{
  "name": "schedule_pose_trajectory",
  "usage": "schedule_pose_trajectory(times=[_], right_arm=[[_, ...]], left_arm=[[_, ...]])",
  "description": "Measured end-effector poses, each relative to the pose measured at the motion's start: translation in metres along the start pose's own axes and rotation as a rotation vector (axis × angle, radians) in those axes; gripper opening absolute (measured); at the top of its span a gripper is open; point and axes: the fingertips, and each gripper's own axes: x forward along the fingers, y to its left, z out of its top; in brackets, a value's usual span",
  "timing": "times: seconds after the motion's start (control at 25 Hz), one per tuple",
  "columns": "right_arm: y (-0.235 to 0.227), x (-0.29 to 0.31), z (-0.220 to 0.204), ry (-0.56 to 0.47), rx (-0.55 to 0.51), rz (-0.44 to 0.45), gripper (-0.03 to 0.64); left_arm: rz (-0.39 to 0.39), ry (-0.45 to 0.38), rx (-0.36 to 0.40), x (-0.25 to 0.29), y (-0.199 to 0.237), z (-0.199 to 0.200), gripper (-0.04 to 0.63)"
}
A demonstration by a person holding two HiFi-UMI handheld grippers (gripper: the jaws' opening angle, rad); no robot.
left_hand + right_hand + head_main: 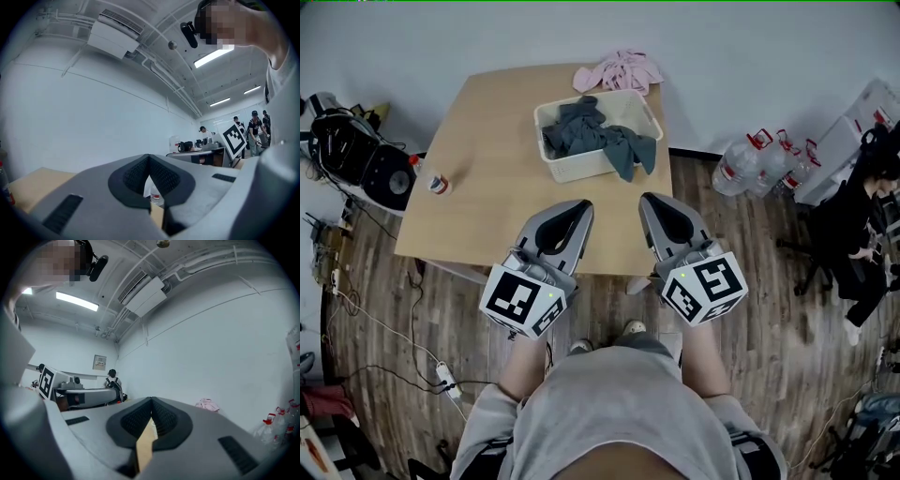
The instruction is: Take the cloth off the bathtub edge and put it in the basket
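Head view: nearest us, the left gripper [579, 210] and right gripper [651, 202] have their fingers pressed together, empty, at the smooth wooden worktop [478, 187]. Beyond, the crumpled grey cloth [581, 129] fills the rectangular cream basket [581, 167], one end draped over its rim. We judge placement done. A soft pink cloth [621, 70] lies behind.

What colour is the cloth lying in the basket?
Dark grey cloth; clearest in the head view.
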Motion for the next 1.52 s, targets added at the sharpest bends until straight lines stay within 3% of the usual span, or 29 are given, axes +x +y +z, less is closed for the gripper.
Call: schedule_pose_trajectory(times=[0.8,1.52], right_arm=[[0.099,-0.019,-0.011,-0.023,-0.039,-0.128,0.009],[0.119,-0.028,-0.006,-0.029,-0.059,-0.182,0.009]], left_arm=[[-0.117,0.003,-0.029,-0.092,0.007,-0.004,-0.005],[-0.172,-0.019,-0.041,-0.107,0.002,0.002,-0.005]])
